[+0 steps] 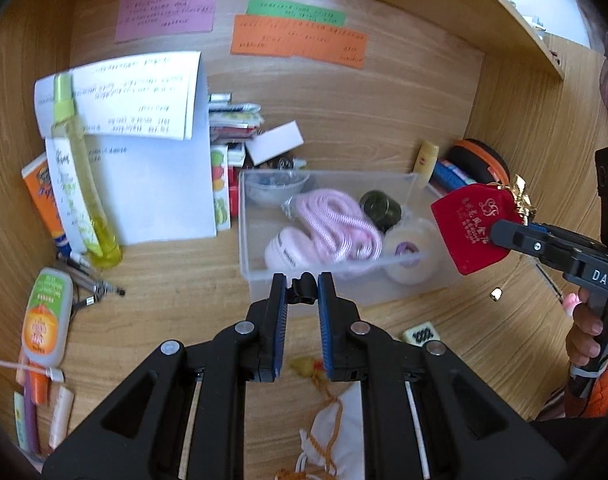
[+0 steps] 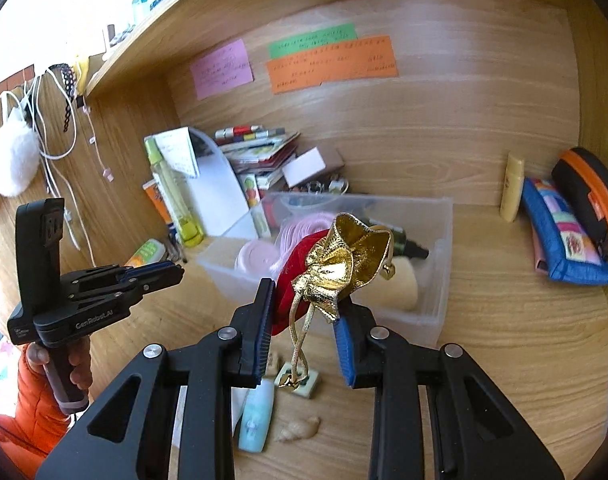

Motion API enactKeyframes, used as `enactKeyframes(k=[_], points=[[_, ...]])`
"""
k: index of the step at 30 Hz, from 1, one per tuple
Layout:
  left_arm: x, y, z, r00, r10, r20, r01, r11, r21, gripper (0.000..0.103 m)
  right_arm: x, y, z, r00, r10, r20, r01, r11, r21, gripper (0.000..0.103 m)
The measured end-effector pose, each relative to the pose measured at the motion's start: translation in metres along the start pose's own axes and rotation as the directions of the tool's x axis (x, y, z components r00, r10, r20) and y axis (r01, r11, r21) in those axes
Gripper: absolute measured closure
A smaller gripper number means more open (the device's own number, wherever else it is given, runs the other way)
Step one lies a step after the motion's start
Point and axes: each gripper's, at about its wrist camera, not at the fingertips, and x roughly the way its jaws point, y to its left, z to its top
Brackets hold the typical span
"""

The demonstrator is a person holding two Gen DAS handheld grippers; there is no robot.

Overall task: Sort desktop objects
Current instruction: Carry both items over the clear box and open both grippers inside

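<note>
Left wrist view first: the left gripper (image 1: 301,286) is clenched on a small black clip (image 1: 303,289), pinched right at the fingertips and hanging just over the near wall of the clear plastic storage box (image 1: 404,178). That looks like a carry-to-bin hold. Inside the box lie a coiled pink cord (image 1: 336,220), a round pink case (image 1: 286,252), a dark green bottle (image 1: 380,205) and a roll of clear tape (image 1: 410,250). Off to the right, the right gripper (image 1: 498,232) comes in side-on, clamped on a red velvet drawstring pouch with a gold trim (image 1: 470,224), held above the box's right end. Loose bits wait on the wooden desk (image 1: 184,276): a mahjong tile (image 1: 421,334) and a white cloth bag with orange cord (image 1: 336,428).

Over to the right wrist view: the right gripper (image 2: 304,308) grips the red pouch (image 2: 294,276) by its body, leaving the gold ruffled mouth (image 2: 344,260) free and its cord dangling, poised over the box (image 2: 440,272), likely for a drop. At left, the other gripper (image 2: 172,272) shows side-on, jaws closed. Below, a pale blue tube (image 2: 258,416) and a seashell (image 2: 300,430) are unsorted.
</note>
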Motion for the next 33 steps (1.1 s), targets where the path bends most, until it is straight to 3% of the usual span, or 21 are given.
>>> enactKeyframes(k=[17,22,27,33], points=[[0.038,-0.001,0.038,0.999,-0.035,-0.003,0.035,0.999,0.022,0.089,0.049,-0.024,0.047,0.999,-0.047,-0.008,0.046,0.998,-0.034,0.078],[0.059,0.001,0.048,0.999,-0.041,-0.025,0.042,0.999,0.020,0.089,0.078,-0.028,0.045,0.998,-0.029,-0.051,0.027,0.999,-0.026,0.078],[0.086,-0.002,0.053,0.996,-0.051,-0.070,0.053,0.998,0.020,0.089,0.102,-0.032,0.037,0.991,-0.060,-0.123,0.055,0.998,-0.040,0.078],[0.109,-0.010,0.048,0.991,-0.059,-0.123,0.063,0.997,0.034,0.089,0.105,-0.030,0.032,0.986,-0.110,-0.128,0.100,0.992,-0.075,0.073]])
